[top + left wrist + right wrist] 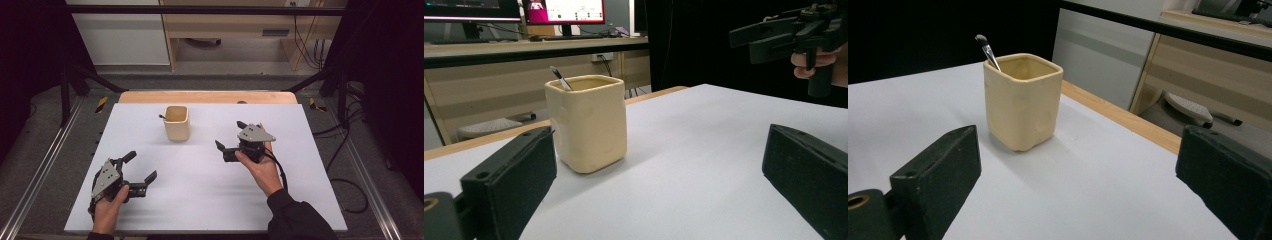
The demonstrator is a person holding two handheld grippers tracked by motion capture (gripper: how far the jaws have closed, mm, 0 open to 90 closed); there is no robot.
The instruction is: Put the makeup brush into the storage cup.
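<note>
Standing upright near the far edge of the white table (pixel 200 195), left of centre: cream square cup (pixel 176 122), with a dark-tipped thin handle (pixel 987 51) leaning out at its rim. Left gripper (pixel 139 168) near the front left corner, jaws spread wide, holding nothing. Right gripper (pixel 230 136) right of the cup, well apart from it, jaws likewise wide apart and empty.

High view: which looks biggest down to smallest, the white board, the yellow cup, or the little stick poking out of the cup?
1. The white board, by far the largest.
2. The yellow cup, standing on the board.
3. The stick, just a thin dark tip at the cup's rim; the rest of it is hidden inside.
</note>
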